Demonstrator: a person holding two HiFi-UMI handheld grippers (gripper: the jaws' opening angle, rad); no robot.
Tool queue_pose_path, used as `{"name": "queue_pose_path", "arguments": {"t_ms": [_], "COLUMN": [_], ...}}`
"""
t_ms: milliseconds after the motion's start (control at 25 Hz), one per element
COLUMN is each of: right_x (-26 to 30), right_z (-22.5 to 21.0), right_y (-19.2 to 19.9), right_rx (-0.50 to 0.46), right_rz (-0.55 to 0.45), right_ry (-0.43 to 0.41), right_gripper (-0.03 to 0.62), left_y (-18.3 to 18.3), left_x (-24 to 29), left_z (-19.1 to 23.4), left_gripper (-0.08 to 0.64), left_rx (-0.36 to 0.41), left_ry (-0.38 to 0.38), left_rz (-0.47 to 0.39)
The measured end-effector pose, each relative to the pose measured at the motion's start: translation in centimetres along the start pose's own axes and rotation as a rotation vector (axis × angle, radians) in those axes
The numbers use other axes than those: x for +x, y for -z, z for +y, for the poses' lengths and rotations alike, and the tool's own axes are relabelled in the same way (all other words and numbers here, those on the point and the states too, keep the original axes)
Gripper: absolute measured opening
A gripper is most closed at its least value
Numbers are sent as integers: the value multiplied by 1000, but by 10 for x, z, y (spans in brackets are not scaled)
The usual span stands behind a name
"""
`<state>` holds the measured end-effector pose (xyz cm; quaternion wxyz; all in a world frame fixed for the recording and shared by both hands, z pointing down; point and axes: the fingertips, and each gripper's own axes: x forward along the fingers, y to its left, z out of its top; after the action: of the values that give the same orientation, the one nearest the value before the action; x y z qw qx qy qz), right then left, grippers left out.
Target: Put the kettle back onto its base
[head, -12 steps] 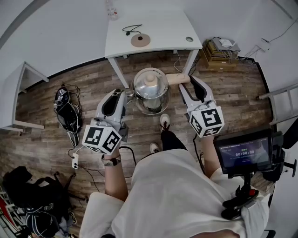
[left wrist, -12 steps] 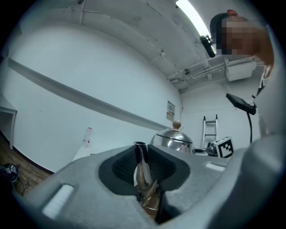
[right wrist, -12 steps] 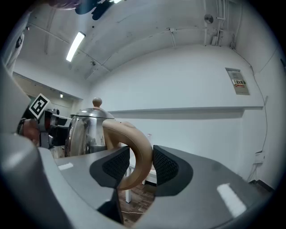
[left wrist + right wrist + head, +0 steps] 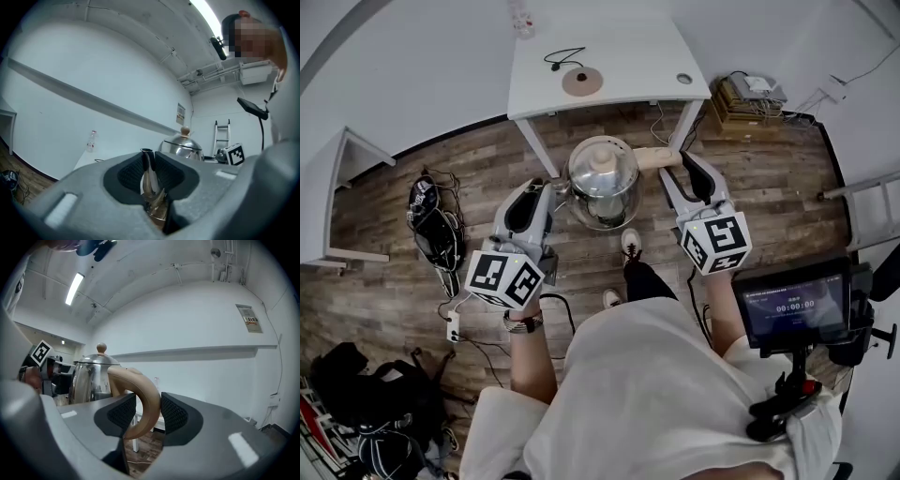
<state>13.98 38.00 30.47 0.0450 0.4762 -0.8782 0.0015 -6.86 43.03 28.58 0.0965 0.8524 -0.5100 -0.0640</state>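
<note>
A steel kettle (image 4: 602,183) with a tan knob and tan handle (image 4: 654,158) hangs in the air above the wood floor, just in front of the white table (image 4: 619,52). Its round tan base (image 4: 582,82) lies on that table with a black cord beside it. My left gripper (image 4: 553,189) is shut on the kettle's thin spout (image 4: 149,169), with the steel body (image 4: 183,146) behind it. My right gripper (image 4: 673,169) is shut on the curved handle (image 4: 144,397), whose pads press its sides; the kettle body (image 4: 91,376) stands to the left.
A clear bottle (image 4: 523,19) stands at the table's far edge and a cable hole (image 4: 684,79) at its right end. Black bags and cables (image 4: 431,225) and a power strip (image 4: 451,324) lie on the floor left. Stacked boxes (image 4: 748,101) sit right; a screen (image 4: 792,309) is near me.
</note>
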Motion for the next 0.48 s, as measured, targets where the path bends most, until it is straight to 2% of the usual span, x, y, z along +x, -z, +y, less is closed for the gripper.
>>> {"name": "queue_pose_path", "arguments": {"t_ms": [280,480], "right_x": [69,104], "right_z": [-37,-54], "right_y": [-4,-2], "right_rx": [21,31], "right_rz": [28,31], "right_ry": [0,-1], "right_gripper": [167,167], "left_y": [-12,-13], "left_x": [68,97], "left_z": [42,63], "left_gripper": [74,74], "left_rx": [-3,-5], "left_ry": [0,-2], "left_rz": [28,36]}}
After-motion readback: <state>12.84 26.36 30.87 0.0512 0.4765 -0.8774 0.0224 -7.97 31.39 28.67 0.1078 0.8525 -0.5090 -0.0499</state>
